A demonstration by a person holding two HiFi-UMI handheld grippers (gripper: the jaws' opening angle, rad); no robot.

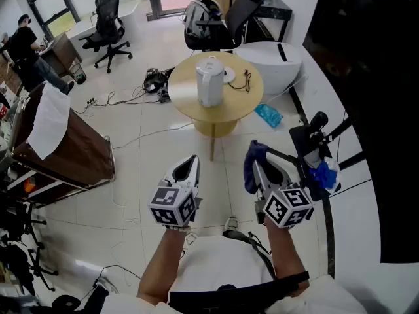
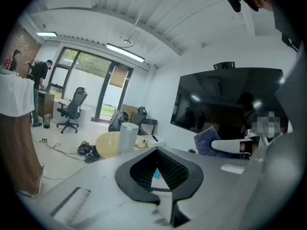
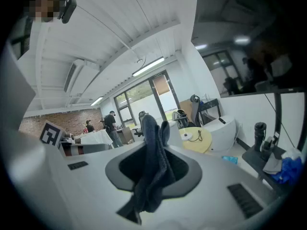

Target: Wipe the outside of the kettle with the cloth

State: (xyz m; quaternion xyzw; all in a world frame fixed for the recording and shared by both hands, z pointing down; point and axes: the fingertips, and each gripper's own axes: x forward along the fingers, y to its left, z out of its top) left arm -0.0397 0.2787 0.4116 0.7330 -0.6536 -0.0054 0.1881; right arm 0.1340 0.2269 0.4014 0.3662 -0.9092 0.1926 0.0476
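Note:
A white kettle [image 1: 211,81] stands upright on a round yellow table [image 1: 245,100] well ahead of me; it also shows far off in the left gripper view as the kettle [image 2: 128,137]. My right gripper [image 1: 260,164] is shut on a dark blue cloth [image 1: 253,163], which hangs bunched between its jaws as the cloth [image 3: 153,166]. My left gripper [image 1: 188,167] is shut and holds nothing, its jaws [image 2: 157,169] pressed together. Both grippers are held low, near my body, far short of the table.
A black cable and a round base [image 1: 228,75] lie on the table beside the kettle. A blue bag [image 1: 268,115] lies on the floor by the table. Office chairs [image 1: 108,28] stand at the back, a brown cabinet [image 1: 62,146] at the left, a black stand [image 1: 313,142] at the right.

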